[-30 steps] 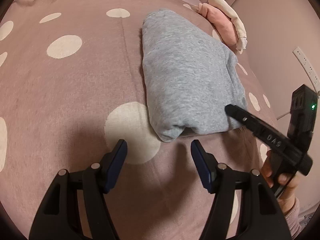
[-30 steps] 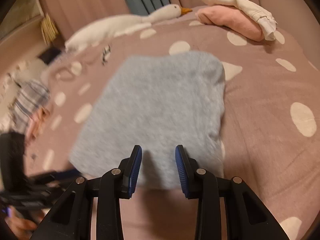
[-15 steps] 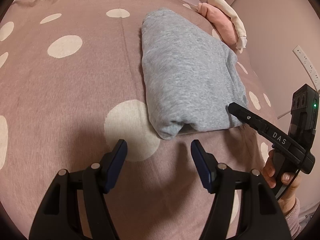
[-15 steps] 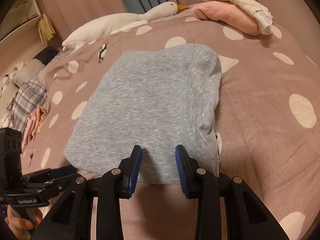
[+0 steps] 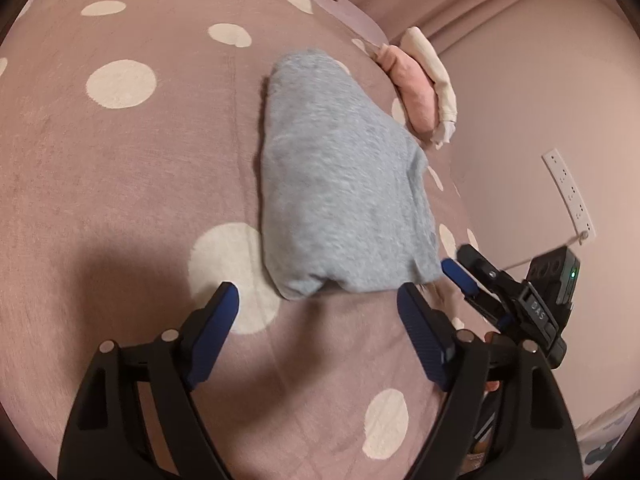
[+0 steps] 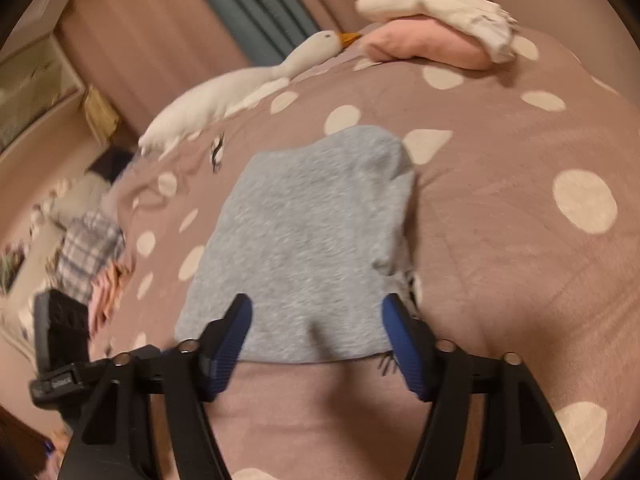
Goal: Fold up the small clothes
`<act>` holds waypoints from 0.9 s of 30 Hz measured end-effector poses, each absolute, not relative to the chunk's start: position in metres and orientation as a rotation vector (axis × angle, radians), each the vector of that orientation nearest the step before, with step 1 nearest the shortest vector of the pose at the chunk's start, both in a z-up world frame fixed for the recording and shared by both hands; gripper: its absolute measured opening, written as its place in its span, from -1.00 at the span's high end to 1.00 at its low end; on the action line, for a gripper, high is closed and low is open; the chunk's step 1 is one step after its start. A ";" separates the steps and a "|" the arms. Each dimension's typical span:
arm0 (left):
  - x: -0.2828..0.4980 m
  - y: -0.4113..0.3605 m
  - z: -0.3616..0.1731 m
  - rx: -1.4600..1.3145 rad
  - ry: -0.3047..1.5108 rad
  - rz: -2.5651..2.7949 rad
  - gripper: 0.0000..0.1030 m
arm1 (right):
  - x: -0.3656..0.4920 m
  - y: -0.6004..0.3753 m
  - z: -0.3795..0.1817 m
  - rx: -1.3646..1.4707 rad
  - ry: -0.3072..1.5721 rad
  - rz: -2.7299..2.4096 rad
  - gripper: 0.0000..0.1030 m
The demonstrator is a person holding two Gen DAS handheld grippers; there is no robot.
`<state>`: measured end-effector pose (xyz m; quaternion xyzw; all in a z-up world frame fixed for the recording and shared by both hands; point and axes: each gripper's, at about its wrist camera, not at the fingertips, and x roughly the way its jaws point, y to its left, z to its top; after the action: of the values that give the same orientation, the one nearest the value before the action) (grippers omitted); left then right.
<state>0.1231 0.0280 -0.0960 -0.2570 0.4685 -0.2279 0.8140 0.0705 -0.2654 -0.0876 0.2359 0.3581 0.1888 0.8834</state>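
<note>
On the dotted mauve bedspread (image 5: pixel 120 200) the folded grey garment (image 5: pixel 340 200) lay flat near a pink and cream folded pile (image 5: pixel 424 92), while the left gripper (image 5: pixel 318 312) and right gripper (image 6: pixel 316 320), both opening, gripped nothing at its near edge.

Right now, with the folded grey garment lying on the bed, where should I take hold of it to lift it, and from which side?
Probably the near short edge of the grey garment, coming in low from the side of the right gripper. That edge is thick and rounded, facing the opening jaws, which touch no cloth; a pinch there should catch every layer together.
</note>
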 end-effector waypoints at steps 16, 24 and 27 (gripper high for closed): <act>0.170 0.012 -0.097 -0.545 1.027 -0.451 -0.92 | 0.098 -0.289 -0.114 0.651 0.812 0.404 -0.48; 0.193 -0.014 -0.109 -0.467 1.069 -0.457 -0.93 | 0.119 -0.285 -0.125 0.679 0.850 0.430 -0.48; 0.198 -0.019 -0.111 -0.441 1.070 -0.449 -0.94 | 0.125 -0.282 -0.125 0.674 0.855 0.440 -0.48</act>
<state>0.1979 -0.0193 -0.1109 -0.2068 0.5012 -0.2102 0.8136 0.1250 -0.2824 -0.1252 0.3178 0.4032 0.2075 0.8327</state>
